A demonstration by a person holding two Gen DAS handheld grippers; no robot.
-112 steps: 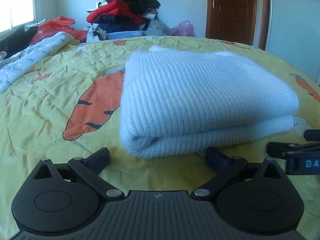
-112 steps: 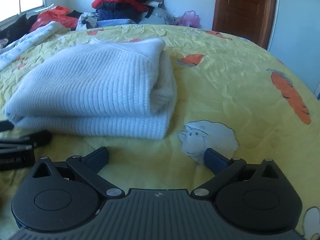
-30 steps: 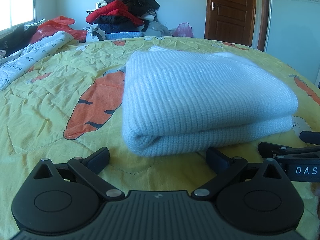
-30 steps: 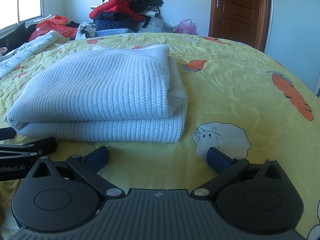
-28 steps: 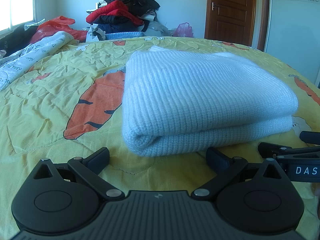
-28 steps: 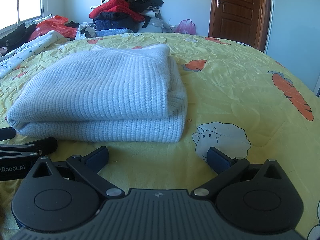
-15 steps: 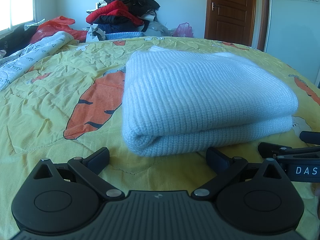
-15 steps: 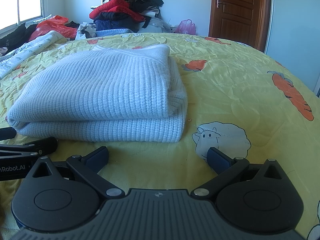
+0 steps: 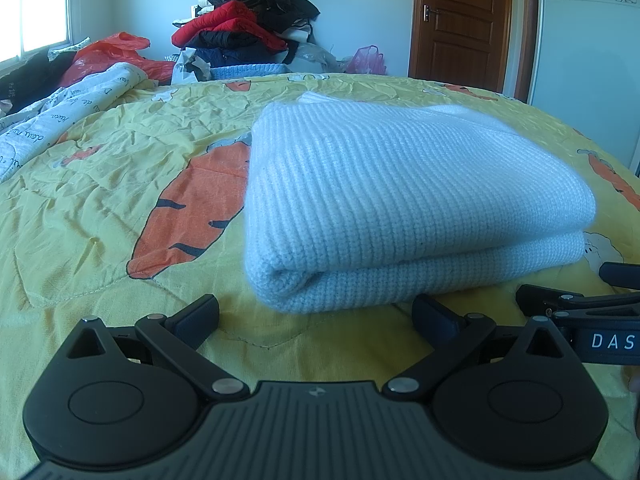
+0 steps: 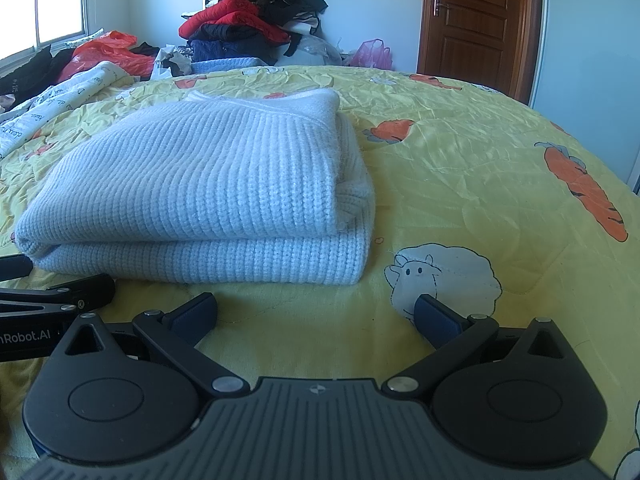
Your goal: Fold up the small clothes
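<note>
A pale blue knit sweater (image 9: 400, 200) lies folded in a thick rectangle on the yellow carrot-print bedspread (image 9: 100, 184). It also shows in the right wrist view (image 10: 208, 192). My left gripper (image 9: 316, 314) is open and empty, just in front of the sweater's near left corner. My right gripper (image 10: 316, 312) is open and empty, in front of the sweater's near right corner. Each gripper shows at the other view's edge: the right one in the left wrist view (image 9: 580, 304), the left one in the right wrist view (image 10: 56, 292).
A pile of red, black and dark clothes (image 9: 248, 32) stands beyond the bed's far edge. A rolled white printed quilt (image 9: 60, 120) and an orange bag (image 9: 108, 56) lie at the far left. A brown door (image 9: 464, 20) is at the back right.
Nothing has visibly changed over the last second. Since 3.7 s ago both grippers have drawn back slightly from the folded sweater.
</note>
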